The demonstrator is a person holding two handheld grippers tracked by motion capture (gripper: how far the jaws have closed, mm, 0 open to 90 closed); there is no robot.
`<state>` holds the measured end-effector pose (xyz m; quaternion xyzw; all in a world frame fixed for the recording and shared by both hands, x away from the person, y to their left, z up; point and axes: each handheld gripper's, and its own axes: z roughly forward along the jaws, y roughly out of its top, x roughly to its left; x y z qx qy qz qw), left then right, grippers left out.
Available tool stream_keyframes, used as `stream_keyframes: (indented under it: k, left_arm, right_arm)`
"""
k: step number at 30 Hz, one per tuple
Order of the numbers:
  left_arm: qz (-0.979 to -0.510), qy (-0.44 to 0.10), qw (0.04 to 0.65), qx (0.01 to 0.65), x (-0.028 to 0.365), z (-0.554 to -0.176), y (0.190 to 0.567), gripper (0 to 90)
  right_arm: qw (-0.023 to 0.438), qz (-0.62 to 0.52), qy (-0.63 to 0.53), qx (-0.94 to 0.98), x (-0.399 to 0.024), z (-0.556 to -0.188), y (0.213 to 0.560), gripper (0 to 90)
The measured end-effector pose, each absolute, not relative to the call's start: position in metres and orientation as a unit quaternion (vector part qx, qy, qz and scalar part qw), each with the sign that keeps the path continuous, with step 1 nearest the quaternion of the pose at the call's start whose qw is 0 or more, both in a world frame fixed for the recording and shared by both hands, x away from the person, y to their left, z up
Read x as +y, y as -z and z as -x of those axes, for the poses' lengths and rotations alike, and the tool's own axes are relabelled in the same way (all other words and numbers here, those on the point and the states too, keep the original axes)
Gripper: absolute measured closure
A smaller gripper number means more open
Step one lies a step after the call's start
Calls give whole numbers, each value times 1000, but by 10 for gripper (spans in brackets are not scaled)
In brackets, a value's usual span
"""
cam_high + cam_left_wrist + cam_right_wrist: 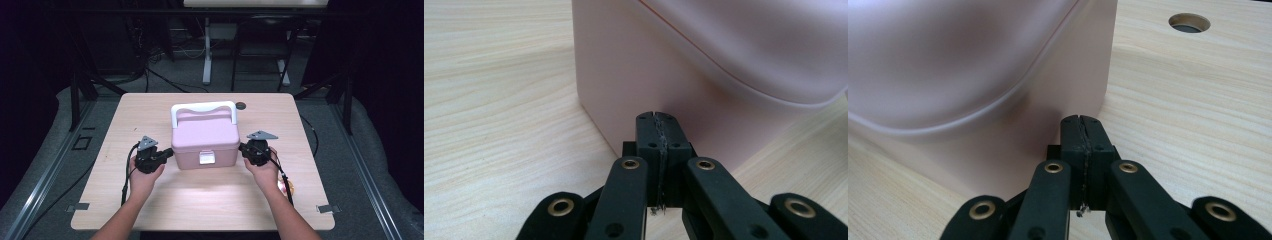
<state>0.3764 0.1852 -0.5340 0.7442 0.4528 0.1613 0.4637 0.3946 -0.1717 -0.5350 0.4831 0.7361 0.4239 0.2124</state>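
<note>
Two grippers flank the pink box [205,141], which sits mid-table. Left of it, my left gripper [657,119] has jaws pressed together, empty, tips at its side wall. Right of it, my right gripper [1082,121] matches. I judge even, low, opposed pressure keeps the box square.

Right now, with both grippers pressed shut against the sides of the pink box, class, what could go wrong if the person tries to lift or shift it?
1. The left gripper and right gripper are shut with nothing between the jaws, meeting only the smooth walls of the pink box; squeezed, it may slip.
2. Uneven pushing could turn the box on the table.
3. The white handle is unused, so a lift may be shaky.
</note>
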Motion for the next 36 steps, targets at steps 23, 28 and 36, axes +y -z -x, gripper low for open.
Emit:
stream_keyframes:
  k: [23,28,36]
  left_arm:
    - [-751,-154,451,457,183,-373,530,900]
    - [-759,-153,444,451,182,-366,528,900]
    - [-764,-137,446,446,181,-358,527,900]
  right_arm:
    - [222,-484,-405,743,-168,-374,532,900]
    - [219,-485,-402,745,-169,-368,531,900]
    - [219,-483,-398,748,-171,-355,530,900]
